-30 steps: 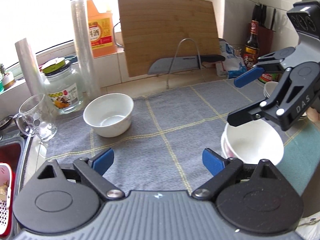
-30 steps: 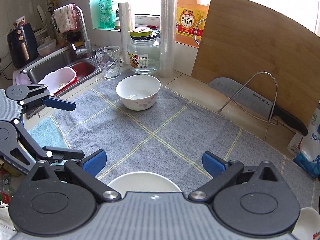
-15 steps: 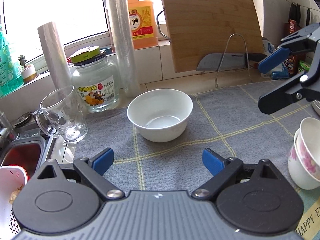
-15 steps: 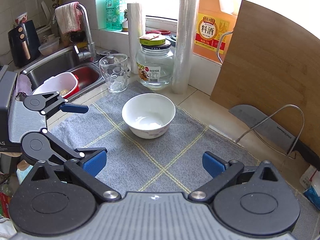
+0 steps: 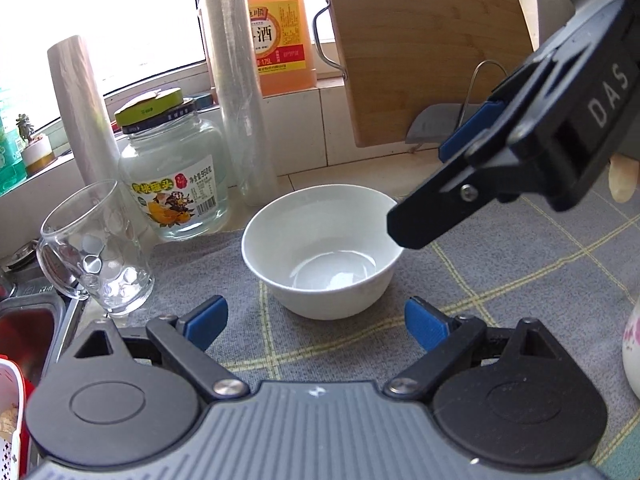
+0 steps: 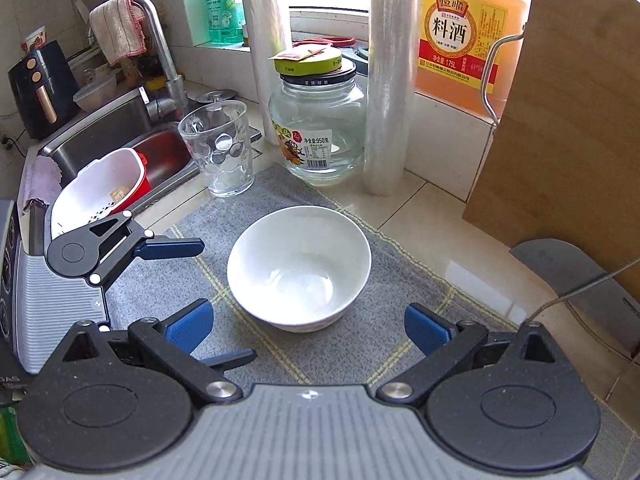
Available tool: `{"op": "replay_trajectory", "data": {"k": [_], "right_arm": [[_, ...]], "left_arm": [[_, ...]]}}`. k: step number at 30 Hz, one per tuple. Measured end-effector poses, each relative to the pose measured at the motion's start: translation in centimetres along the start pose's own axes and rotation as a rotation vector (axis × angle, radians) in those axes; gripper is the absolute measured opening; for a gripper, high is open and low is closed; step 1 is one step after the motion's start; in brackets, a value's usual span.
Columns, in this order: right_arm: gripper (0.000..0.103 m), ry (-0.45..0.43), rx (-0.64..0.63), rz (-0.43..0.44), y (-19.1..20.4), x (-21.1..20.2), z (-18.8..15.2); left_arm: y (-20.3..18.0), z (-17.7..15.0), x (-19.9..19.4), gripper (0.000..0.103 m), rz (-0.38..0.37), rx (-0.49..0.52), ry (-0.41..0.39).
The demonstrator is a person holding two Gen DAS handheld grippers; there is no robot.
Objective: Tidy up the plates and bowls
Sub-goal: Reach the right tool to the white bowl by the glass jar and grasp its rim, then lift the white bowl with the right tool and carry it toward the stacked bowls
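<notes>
We see the white bowl [image 5: 322, 250] upright on the grey mat [image 5: 500, 280], just ahead of the left gripper [image 5: 316, 322], whose blue pads [image 5: 206, 320] stand wide apart, gripping nothing. The right gripper [image 6: 308, 326], likewise spread and empty, faces the same bowl from the other side. Beyond the bowl stand a glass jar [image 6: 318, 128] and tumbler [image 6: 218, 148].

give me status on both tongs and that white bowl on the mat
Left tongs open, empty. Right tongs open, empty. White bowl upright on the grey mat, untouched. Glass mug and jar stand close behind it.
</notes>
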State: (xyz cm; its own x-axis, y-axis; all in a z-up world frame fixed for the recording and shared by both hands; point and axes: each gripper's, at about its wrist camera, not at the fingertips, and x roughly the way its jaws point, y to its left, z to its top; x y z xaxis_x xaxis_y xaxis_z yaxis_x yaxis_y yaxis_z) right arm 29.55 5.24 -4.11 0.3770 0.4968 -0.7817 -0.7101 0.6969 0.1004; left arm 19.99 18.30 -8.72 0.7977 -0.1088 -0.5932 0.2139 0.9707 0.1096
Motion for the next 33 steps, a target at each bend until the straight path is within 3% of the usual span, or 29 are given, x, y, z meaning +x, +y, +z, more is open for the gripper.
{"op": "replay_trajectory", "data": {"k": [10,19,33], "right_arm": [[0.101,0.04,0.001,0.005,-0.7,3.9,1.9],[0.087,0.069,-0.021,0.013,-0.5,6.1,2.8],[0.076,0.081,-0.016,0.017,-0.9,7.7,3.7]], "left_arm": [[1.1,0.1,1.9,0.094,-0.031,-0.029,-0.016],[1.4,0.5,2.6,0.091,-0.072,-0.011,-0.041],[1.6,0.6,2.8,0.089,-0.1,-0.013,-0.048]]}}
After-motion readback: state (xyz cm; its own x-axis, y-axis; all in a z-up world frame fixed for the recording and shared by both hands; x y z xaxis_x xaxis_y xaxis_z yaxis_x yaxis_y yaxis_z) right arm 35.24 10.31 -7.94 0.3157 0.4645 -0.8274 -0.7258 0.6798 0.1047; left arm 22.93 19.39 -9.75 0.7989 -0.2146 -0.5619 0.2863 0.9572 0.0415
